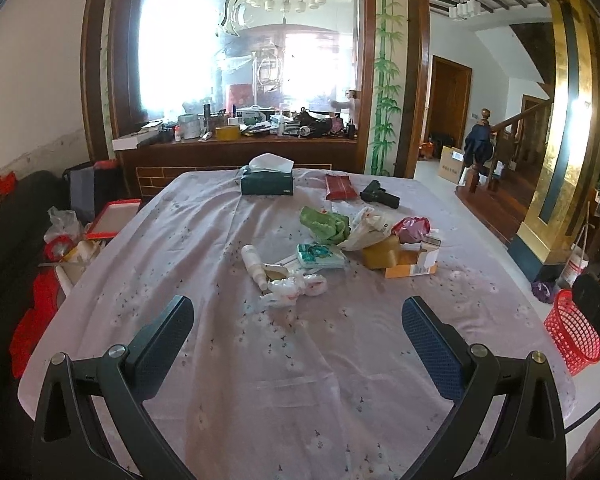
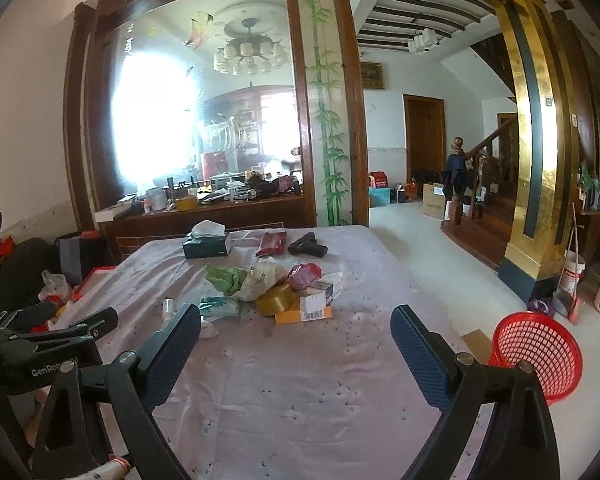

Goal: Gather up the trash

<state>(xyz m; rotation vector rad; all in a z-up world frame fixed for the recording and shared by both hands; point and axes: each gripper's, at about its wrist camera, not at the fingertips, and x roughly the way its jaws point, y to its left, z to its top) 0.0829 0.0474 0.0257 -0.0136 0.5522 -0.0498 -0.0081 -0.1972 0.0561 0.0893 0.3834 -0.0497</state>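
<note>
Trash lies on the table well ahead of both wide, empty claws.

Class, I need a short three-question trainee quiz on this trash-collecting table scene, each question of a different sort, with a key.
1. True or false: the left gripper is holding a piece of trash.
2. Multiple choice: the red mesh basket stands (A) on the table, (B) on the floor to the table's right, (C) on the counter.
3. Fill in: white tissue sticks out of the dark green ______ at the table's far end.

Key: 1 false, both grippers are open and hold nothing; 2 B; 3 tissue box.
</note>
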